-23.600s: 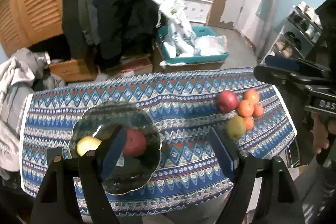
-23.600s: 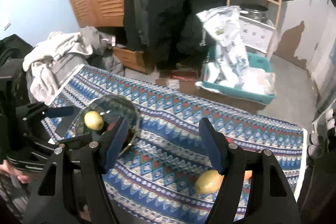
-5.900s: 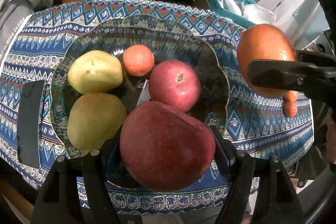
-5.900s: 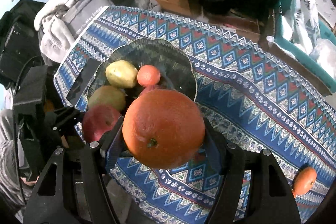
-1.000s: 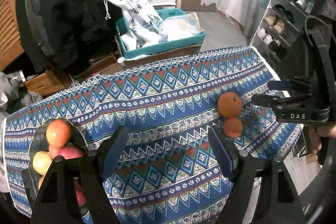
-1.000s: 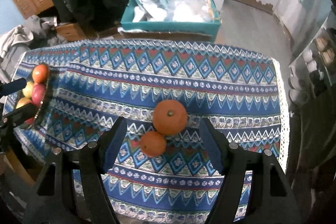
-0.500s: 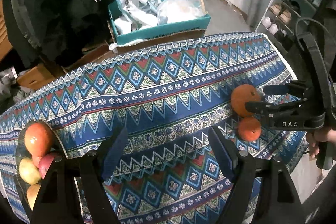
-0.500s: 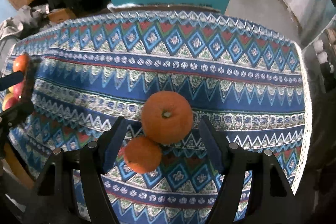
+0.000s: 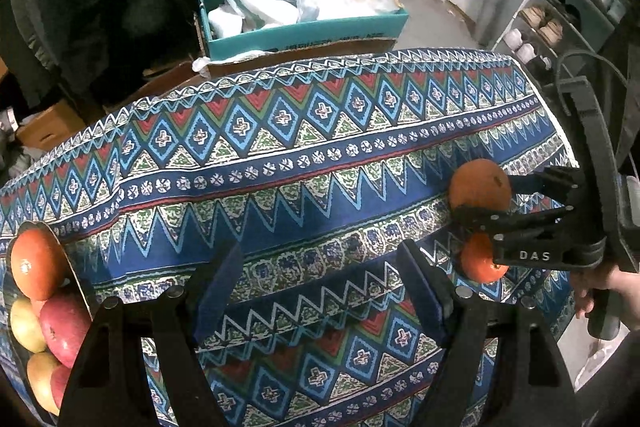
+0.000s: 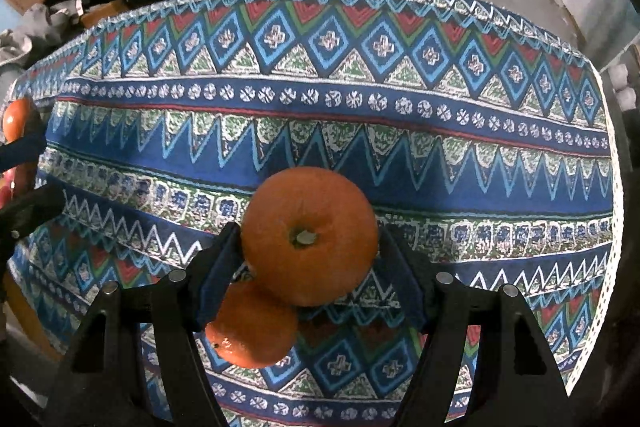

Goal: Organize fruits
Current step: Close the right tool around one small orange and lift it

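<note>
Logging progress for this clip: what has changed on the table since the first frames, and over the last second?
The apple and pear that lay beside the oranges are now in the glass plate on the left, topped by an orange. Within the last second, the right gripper has come down around the larger orange. The smaller orange stays beside it; the left gripper stays open, empty.

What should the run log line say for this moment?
left gripper: open, empty | right gripper: open around large orange | small orange: on tablecloth
</note>
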